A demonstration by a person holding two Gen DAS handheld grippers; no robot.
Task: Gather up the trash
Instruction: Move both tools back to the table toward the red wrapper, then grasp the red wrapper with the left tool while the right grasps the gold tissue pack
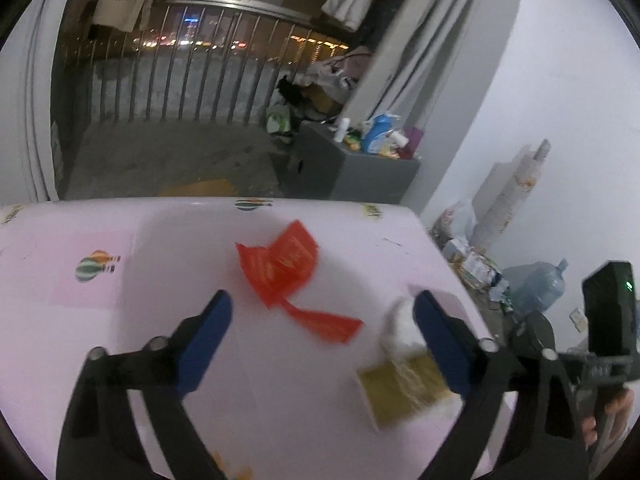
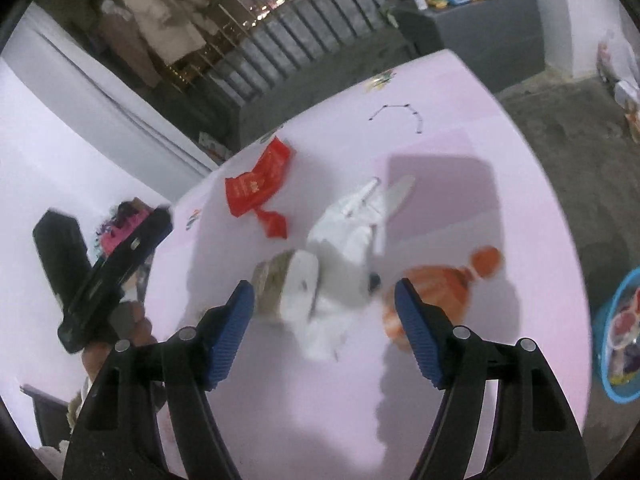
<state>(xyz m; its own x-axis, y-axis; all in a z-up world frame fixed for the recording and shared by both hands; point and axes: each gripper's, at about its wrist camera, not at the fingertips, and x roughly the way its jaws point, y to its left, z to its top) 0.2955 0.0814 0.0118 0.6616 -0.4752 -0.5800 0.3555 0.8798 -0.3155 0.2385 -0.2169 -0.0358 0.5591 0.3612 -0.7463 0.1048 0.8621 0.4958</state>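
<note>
Trash on a pink surface — several bits, all a little blurry.

Left view: left claw open wide, blue pads far apart, nothing pinched. Red wrapper flat on the pink, just past the tips at about 12 o'clock, not touched. Gold packet down at 4 o'clock, right beside the right-hand pad, partly behind it. White crumpled tissue just above the packet, up against the same pad; hard to tell if touching. Other tool and a bit of a hand far out at 3 o'clock.

Right view: right claw open too, a bit less wide, empty. White tissue pile just beyond the tips at 12 o'clock, with a thin white stick lying on top. Gold packet with a white lid-like piece next to the left-hand pad at 10 o'clock. Orange bottle lying on its side by the right-hand pad at 2 o'clock. Red wrapper farther off at 11 o'clock. Blue basket on the floor at 4 o'clock, beyond the edge of the surface, with colourful stuff inside.
</note>
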